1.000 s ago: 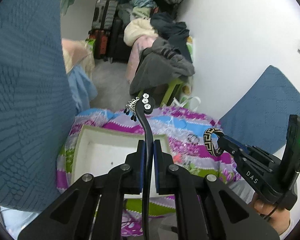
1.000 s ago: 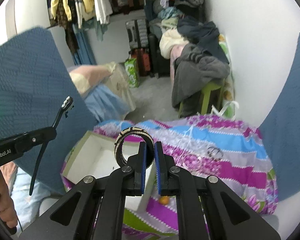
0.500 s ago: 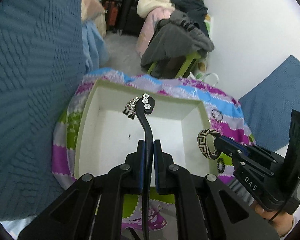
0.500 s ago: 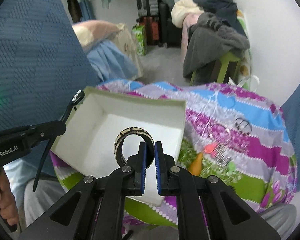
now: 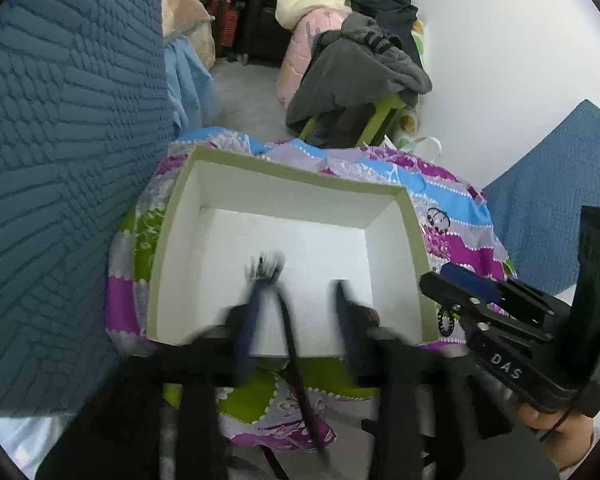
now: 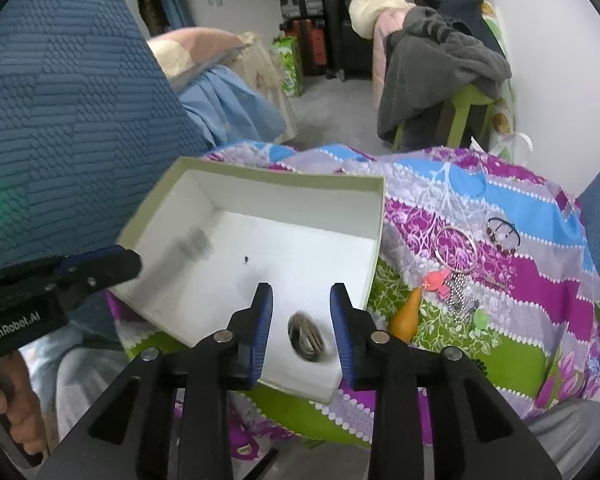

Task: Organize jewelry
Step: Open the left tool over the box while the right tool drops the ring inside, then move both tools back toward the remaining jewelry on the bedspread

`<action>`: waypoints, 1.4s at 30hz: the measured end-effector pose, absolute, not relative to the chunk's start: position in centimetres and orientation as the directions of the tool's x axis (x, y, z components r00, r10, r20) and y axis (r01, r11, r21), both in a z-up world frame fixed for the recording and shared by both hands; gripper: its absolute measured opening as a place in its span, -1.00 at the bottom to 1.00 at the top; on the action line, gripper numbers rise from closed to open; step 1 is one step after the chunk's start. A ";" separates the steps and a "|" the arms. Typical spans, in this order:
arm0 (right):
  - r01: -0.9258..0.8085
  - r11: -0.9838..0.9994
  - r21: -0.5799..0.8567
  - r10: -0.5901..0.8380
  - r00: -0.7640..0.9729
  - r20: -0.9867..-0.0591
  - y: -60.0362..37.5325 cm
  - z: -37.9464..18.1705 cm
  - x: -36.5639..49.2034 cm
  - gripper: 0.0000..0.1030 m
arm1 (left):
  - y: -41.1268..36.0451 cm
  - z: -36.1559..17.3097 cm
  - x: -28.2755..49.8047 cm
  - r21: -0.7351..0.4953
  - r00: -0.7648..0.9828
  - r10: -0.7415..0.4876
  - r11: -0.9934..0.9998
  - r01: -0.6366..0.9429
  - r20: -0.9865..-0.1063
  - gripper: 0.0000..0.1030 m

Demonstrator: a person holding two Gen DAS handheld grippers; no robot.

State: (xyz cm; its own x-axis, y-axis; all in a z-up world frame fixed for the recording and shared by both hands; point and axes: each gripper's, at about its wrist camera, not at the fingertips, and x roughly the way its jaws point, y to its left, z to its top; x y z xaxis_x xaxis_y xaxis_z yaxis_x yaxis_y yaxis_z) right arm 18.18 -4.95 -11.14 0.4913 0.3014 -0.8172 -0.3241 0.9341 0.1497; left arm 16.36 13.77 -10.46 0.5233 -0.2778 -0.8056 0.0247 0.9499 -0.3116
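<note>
A white open box (image 5: 300,178) with a green rim sits on a patterned cloth. Over its near edge my left gripper (image 5: 298,300) is blurred, its jaws opening. A thin black hairband (image 5: 288,332) with small charms (image 5: 266,266) hangs loose between them, touching neither pad. My right gripper (image 6: 300,304) is over the box's (image 6: 284,174) near right corner, its jaws opening too. The black-and-cream patterned bangle (image 6: 306,336) is blurred just below its pads, free inside the box. The left gripper (image 6: 126,260) shows at the box's left rim, with the charms a blur (image 6: 196,242) beyond it.
More jewelry lies on the cloth right of the box: a silver bangle (image 6: 456,250), a dark bead bracelet (image 6: 504,232), a pink clip (image 6: 436,280), a ball chain (image 6: 460,300) and an orange piece (image 6: 406,316). Blue cushions (image 5: 60,160) flank the cloth. Clothes are piled behind.
Both grippers came down over the box, then their jaws parted. The hairband slipped from the left pads and the bangle dropped from the right pads into the box.
</note>
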 end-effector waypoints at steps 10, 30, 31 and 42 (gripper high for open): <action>-0.370 0.915 0.159 0.365 0.595 -0.716 -7.6 -3.2 15.9 -0.46 | 12.5 -3.0 13.6 -0.286 0.640 -0.241 0.958 0.034 -0.729 0.04; -0.362 0.923 0.128 0.366 0.731 -0.576 -16.6 4.8 9.8 -0.46 | 6.1 6.4 7.7 -0.276 0.778 -0.230 0.958 0.075 -0.585 0.04; -0.359 0.925 0.126 0.363 0.734 -0.574 -16.9 4.8 9.5 -0.46 | 5.8 6.5 7.6 -0.277 0.780 -0.230 0.958 0.076 -0.582 0.04; -0.310 0.943 0.120 0.321 0.759 -0.566 -21.8 3.0 6.5 -0.46 | 1.6 5.2 5.8 -0.294 0.780 -0.258 0.951 0.099 -0.571 0.04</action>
